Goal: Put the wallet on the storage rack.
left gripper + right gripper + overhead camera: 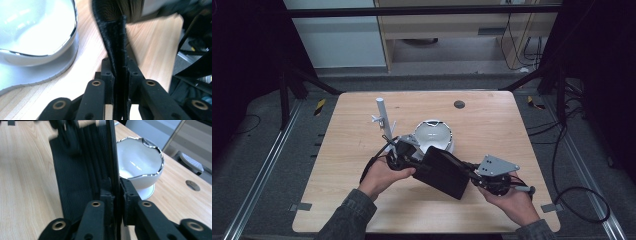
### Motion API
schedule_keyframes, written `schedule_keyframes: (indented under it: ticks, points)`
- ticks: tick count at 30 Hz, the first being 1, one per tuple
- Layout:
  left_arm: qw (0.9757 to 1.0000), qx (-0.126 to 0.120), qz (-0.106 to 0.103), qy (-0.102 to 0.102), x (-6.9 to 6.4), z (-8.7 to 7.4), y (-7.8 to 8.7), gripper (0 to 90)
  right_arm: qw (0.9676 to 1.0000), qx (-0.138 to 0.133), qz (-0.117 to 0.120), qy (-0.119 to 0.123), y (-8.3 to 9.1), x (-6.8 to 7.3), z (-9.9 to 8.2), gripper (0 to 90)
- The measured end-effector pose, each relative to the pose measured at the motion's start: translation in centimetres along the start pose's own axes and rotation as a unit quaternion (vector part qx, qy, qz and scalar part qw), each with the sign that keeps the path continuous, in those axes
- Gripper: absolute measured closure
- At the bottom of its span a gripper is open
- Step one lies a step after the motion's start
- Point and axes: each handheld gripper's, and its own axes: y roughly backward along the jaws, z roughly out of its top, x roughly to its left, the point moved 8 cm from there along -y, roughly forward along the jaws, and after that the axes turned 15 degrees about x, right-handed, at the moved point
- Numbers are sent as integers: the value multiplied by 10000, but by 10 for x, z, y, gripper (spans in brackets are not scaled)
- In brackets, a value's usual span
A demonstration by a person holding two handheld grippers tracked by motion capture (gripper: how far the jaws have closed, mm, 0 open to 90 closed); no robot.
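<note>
in the high view a wooden table (362, 200) stood on a grey floor, and a person's two hands came in from the bottom edge. the left hand (382, 176) held the left gripper (409, 161) and the right hand (507, 199) held the right gripper (472, 176). between them hung a black pouch (443, 171), each gripper clamped on one end of it. just behind the pouch sat a white bowl (433, 135), and left of the bowl a white post (383, 117) stood upright on the table.

in the left gripper view the jaws were pressed together on a stitched edge of the pouch (117, 50), which ran up between them. the bowl (37, 30) lay at the upper left, resting on a pale mat (32, 75).

in the right gripper view the jaws pinched a thin edge of the pouch (82, 175), held upright above the table (25, 182). the bowl (138, 160), with a wavy silver rim, stood just behind the pouch on the right
</note>
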Motion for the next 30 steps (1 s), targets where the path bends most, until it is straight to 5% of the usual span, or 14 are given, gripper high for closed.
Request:
schedule_keyframes:
  ticks: [4,5,6,7,9,17,23,26,30]
  points:
    - [9996,45,269,-57,-7,6,12,807,9998,11,184,-116,-4,7,-7,674]
    - [9994,42,343,-84,-9,9,16,809,9992,138,337,-157,-10,14,-13,528]
    - [9994,42,343,-84,-9,9,16,809,9992,138,337,-157,-10,14,-13,528]
    - [9990,52,438,-104,-11,12,20,810,9986,298,421,-127,-17,20,-21,397]
    - [9986,81,512,-121,-12,14,25,810,9980,390,471,-168,-22,24,-27,298]
    - [9972,209,710,-133,-9,15,42,812,9956,373,615,-596,-36,25,-54,177]
    - [9949,286,949,-198,-12,19,63,811,9900,468,73,-1331,-43,-3,-73,146]
    - [9936,333,1047,-248,-14,22,72,811,9805,667,-422,-1797,-44,-23,-84,128]
    - [9924,324,1153,-272,-15,25,84,811,9720,772,-692,-2108,-44,-35,-93,96]
